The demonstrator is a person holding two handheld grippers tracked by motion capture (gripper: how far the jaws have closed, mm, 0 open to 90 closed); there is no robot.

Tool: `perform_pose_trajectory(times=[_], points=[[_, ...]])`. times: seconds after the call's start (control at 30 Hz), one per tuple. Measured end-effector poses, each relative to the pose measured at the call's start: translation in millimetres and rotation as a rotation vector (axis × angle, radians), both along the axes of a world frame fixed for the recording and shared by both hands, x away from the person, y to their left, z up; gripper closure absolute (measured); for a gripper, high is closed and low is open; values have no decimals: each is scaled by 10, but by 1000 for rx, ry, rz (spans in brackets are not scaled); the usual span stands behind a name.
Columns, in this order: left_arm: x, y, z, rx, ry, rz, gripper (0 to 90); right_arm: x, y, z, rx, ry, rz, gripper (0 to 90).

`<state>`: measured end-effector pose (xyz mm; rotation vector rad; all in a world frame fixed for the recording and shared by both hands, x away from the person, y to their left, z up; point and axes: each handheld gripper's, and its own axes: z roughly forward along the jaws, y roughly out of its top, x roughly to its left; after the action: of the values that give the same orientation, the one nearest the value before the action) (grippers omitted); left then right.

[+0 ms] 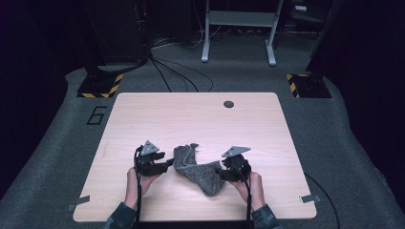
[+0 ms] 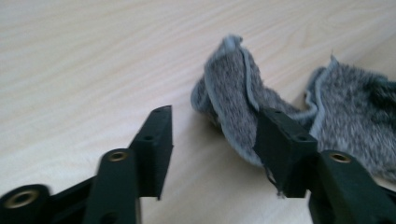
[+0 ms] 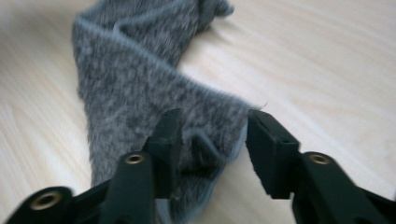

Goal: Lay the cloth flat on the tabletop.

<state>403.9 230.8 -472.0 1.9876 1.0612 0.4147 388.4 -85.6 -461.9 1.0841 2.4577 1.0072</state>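
A crumpled grey fleecy cloth (image 1: 193, 169) lies on the wooden table (image 1: 191, 114) near the front edge, between my two grippers. My left gripper (image 1: 167, 165) sits at the cloth's left end with its jaws apart. In the left gripper view the cloth (image 2: 229, 84) rises in a fold just ahead, and the left gripper (image 2: 215, 114) stands open, its right jaw against the fabric. My right gripper (image 1: 221, 172) is at the cloth's right end. In the right gripper view the right gripper (image 3: 213, 116) is open, with a corner of the cloth (image 3: 130, 70) between the jaws.
A dark round hole (image 1: 229, 104) sits near the table's far edge. Grey tape tabs (image 1: 79, 202) mark the front corners. Bare wood stretches behind the cloth. Cables (image 1: 176, 76) and a metal stand (image 1: 239, 28) are on the floor beyond the table.
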Motion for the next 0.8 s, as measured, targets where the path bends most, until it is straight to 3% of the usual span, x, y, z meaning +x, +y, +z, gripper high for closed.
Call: perform_pose_trajectory(times=[0.1,0.13,0.17,0.2,0.23,0.27,0.3,0.37,0.4,0.5,0.63,0.8], points=[[110,-31,10,-1,12,0,395,124,69,97,33,-8,13,517],[180,-56,-23,10,50,-17,367,209,163,120,39,-3,29,509],[180,-56,-23,10,50,-17,359,242,205,119,39,1,39,506],[241,-75,-84,33,90,-33,357,298,278,112,31,10,56,509],[241,-75,-84,33,90,-33,363,298,278,112,31,10,56,509],[261,-89,-138,17,128,-56,383,373,401,81,26,26,82,514],[261,-89,-138,17,128,-56,397,391,447,73,20,39,101,525],[251,-103,-171,-3,148,-71,462,404,538,49,15,41,117,528],[245,-123,-192,-20,162,-101,497,418,666,10,5,54,153,543],[235,-150,-196,-28,164,-124,662,423,799,-22,24,75,191,551],[233,-177,-211,-32,159,-141,792,438,897,-37,5,73,193,583],[214,-207,-238,-28,140,-126,870,501,963,-83,8,89,165,621]])
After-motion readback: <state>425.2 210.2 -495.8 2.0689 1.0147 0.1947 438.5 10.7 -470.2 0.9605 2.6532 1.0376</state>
